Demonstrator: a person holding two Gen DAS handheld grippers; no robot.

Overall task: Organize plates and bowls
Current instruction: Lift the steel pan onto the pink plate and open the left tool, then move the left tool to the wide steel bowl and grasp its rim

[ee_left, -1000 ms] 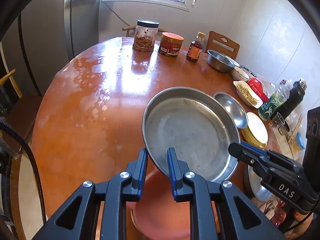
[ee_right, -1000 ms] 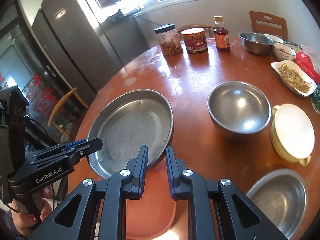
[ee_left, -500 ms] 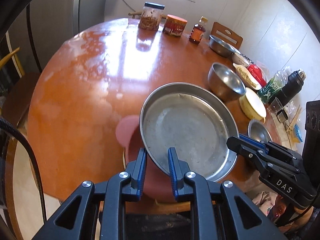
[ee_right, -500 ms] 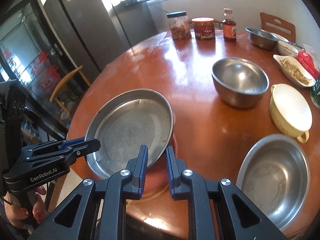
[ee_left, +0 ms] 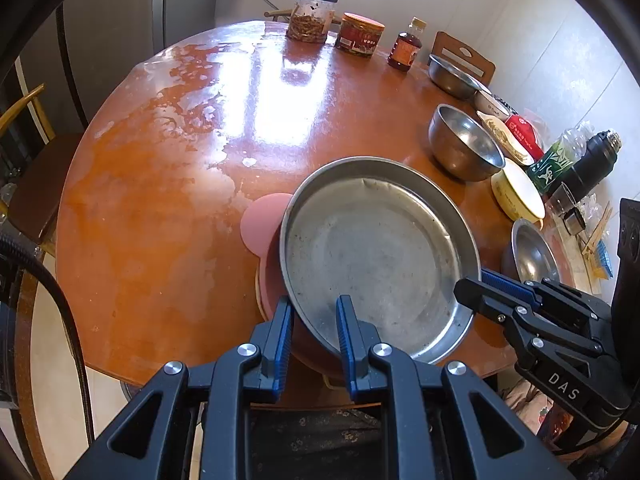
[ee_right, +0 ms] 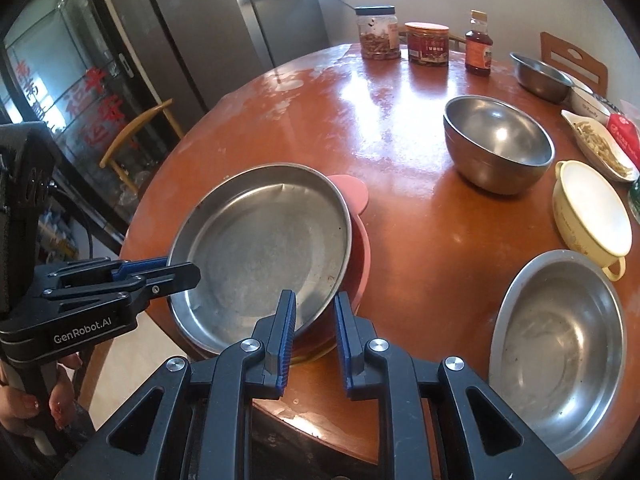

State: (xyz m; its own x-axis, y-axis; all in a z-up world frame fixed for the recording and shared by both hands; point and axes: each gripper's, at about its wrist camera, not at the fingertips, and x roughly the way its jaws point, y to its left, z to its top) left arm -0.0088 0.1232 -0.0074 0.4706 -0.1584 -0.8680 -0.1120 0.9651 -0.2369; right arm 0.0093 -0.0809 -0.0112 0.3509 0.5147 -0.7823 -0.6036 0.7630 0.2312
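Observation:
A wide shallow steel pan [ee_left: 372, 252] [ee_right: 260, 240] sits tilted on a pink bowl [ee_left: 264, 220] [ee_right: 354, 196] at the near edge of the round table. My left gripper [ee_left: 310, 320] is shut on the pan's near rim; from the right wrist it shows at the pan's left side [ee_right: 176, 272]. My right gripper [ee_right: 315, 316] holds the rim at the opposite side [ee_left: 470, 292]. Its jaws are just opening, with the rim still between the pads.
A deep steel bowl [ee_right: 498, 144], a yellow lidded bowl [ee_right: 588, 212] and a shallow steel bowl [ee_right: 556, 348] stand right of the pan. Jars [ee_right: 378, 32] and a bottle [ee_right: 478, 46] line the far edge. A chair [ee_right: 132, 136] stands left of the table.
Both grippers drew the pan back toward the table's near edge and lowered it onto the pink bowl. The pink bowl's ear now shows beyond the pan's rim.

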